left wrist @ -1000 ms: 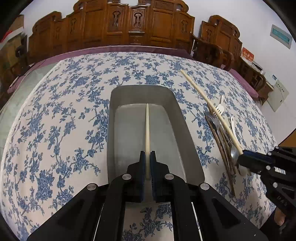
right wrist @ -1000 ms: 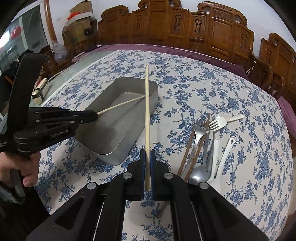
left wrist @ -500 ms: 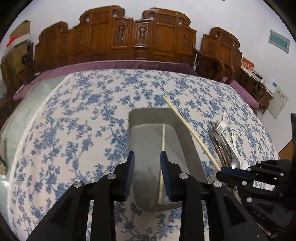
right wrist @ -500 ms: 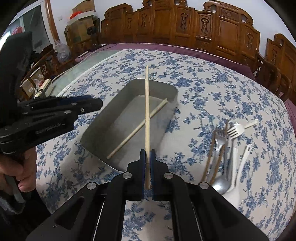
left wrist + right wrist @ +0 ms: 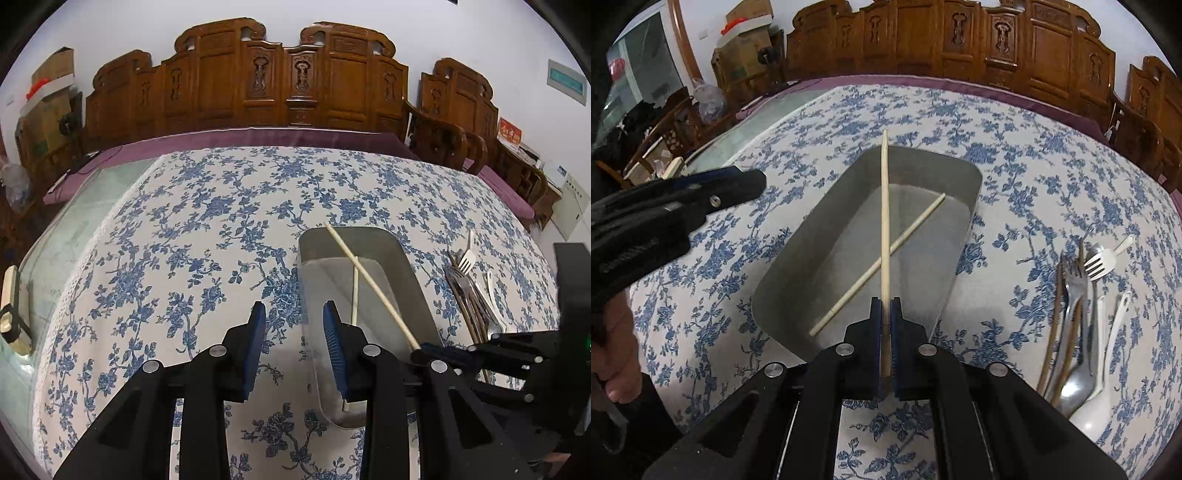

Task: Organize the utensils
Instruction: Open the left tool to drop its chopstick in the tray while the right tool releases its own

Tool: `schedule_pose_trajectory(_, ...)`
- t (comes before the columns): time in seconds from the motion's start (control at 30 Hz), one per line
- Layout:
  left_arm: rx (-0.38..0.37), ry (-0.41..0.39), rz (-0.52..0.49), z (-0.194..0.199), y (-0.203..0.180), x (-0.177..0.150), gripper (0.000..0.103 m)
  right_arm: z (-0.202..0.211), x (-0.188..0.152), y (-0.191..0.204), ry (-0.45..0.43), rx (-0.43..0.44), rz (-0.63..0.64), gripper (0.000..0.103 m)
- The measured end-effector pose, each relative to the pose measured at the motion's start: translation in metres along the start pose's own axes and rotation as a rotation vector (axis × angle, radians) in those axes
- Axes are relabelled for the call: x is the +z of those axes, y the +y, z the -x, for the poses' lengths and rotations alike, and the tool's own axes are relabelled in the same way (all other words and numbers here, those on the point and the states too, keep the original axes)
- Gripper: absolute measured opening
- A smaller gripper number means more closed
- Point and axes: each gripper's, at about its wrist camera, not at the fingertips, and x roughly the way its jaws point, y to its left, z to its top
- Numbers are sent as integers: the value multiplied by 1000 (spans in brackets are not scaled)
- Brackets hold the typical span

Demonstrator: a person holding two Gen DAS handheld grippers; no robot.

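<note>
**Second chopstick over the tray**

The right hand-held gripper (image 5: 885, 314) is clamped on the thick end of a chopstick (image 5: 884, 221), which juts forward above the metal tray (image 5: 798, 258). Another chopstick (image 5: 879, 264) already lies slantwise on the tray floor. The left hand-held gripper (image 5: 294, 325) has just been opening; its jaws stand apart with nothing between them, over the table (image 5: 184, 240) beside the tray. The stick looks light, stiff and smooth, so it may pivot or slide in a loose pinch; a hold near the thick end seems sound. Forks and spoons (image 5: 1078, 314) wait in a bunch to the right.
</note>
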Motion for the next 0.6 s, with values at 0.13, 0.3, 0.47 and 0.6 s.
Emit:
schedule_pose_trajectory(0.13, -4, 3, 9, -1, 2, 0, 31, -7, -2, -1, 16, 4, -6, 6)
schedule_pose_trajectory(0.3, -4, 4, 7, -1, 1, 0, 31, -9, -2, 0, 9, 20, 4, 7)
schedule_pose_trajectory(0.47, -5, 1, -2, 0, -2, -1, 31, -1, -4, 2, -25, 51, 29, 9)
schedule_pose_trajectory(0.6, -12, -11, -7, 4, -6, 0, 40, 21, -10, -6, -76, 59, 44, 9)
